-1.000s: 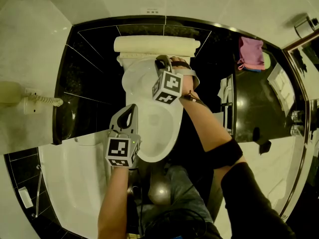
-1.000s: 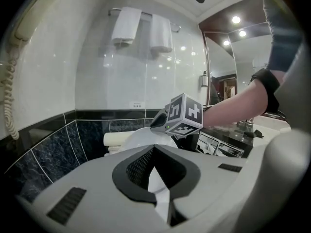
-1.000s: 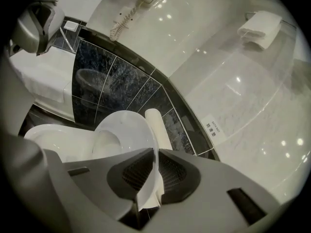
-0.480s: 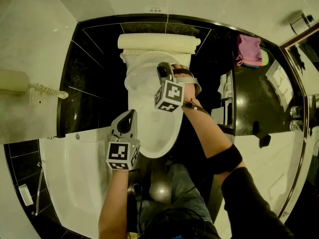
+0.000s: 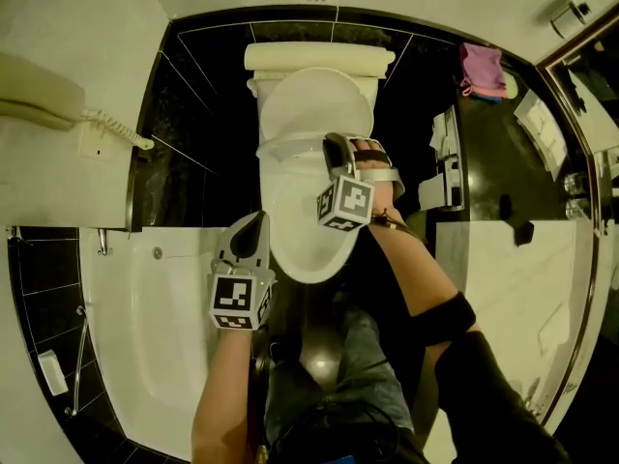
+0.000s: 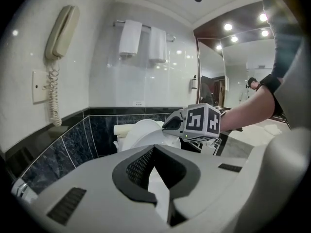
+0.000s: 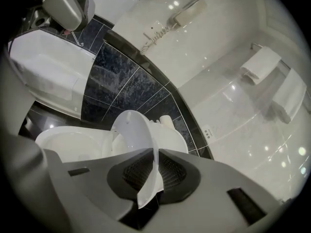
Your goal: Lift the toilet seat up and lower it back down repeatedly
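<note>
The white toilet (image 5: 290, 240) stands against the black tiled wall, its lid (image 5: 317, 104) upright against the tank (image 5: 319, 58). My right gripper (image 5: 336, 145) is shut on the right rim of the seat (image 5: 290, 148), which is raised partway off the bowl. In the right gripper view the pads (image 7: 172, 171) clamp the thin white seat ring (image 7: 131, 135) above the bowl (image 7: 68, 144). My left gripper (image 5: 253, 225) hovers beside the bowl's left front edge with nothing in it. Its jaw tips (image 6: 153, 152) meet in the left gripper view, which also shows the right gripper (image 6: 171, 125).
A white bathtub (image 5: 145, 327) lies left of the toilet, and a corded wall phone (image 5: 39, 90) hangs above it. A pink cloth (image 5: 482, 71) sits on the dark counter at the right. Towels (image 6: 141, 40) hang on the far wall. My legs stand in front of the bowl.
My right gripper has drawn toward me with the seat, bringing it away from the upright lid. The left gripper has also drawn back along the bowl's left side.
</note>
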### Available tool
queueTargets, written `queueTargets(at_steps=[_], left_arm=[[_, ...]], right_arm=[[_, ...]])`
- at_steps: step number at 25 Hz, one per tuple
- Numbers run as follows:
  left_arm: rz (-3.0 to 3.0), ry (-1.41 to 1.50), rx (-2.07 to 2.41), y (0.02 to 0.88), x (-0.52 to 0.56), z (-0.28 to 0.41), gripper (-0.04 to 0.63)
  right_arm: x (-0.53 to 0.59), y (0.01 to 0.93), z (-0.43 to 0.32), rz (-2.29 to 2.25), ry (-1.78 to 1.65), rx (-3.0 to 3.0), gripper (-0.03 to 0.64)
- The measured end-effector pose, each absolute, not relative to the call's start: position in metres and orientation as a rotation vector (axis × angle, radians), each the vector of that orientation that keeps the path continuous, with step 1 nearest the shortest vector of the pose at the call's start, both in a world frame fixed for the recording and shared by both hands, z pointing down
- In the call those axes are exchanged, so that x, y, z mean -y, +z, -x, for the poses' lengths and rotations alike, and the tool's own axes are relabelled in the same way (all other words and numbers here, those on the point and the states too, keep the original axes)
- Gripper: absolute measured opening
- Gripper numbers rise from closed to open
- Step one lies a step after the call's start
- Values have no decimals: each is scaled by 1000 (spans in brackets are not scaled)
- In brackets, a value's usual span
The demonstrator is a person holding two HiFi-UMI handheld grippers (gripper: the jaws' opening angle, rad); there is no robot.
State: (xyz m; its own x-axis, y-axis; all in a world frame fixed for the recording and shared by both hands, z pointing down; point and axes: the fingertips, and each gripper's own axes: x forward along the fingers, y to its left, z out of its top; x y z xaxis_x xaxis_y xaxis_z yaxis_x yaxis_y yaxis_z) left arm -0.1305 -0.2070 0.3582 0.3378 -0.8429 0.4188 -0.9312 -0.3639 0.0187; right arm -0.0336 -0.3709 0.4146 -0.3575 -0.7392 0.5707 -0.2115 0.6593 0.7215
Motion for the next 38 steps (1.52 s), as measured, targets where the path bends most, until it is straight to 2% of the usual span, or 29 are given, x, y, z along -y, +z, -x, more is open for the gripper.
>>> queueTargets(at_steps=[10, 15, 27, 38], left_arm=[[-2459, 467, 1508, 365, 83, 155, -12], [-2401, 467, 1571, 396, 40, 160, -12], [-2356, 443, 1638, 492, 5, 115, -12], [-2365, 451, 1633, 556, -20, 113, -12]], right_arm=[[262, 445, 29, -872, -678, 1798, 51], [219, 461, 29, -904, -697, 1816, 52], [123, 530, 28, -895, -788, 1888, 58], [57, 607, 26, -932, -819, 1911, 64]])
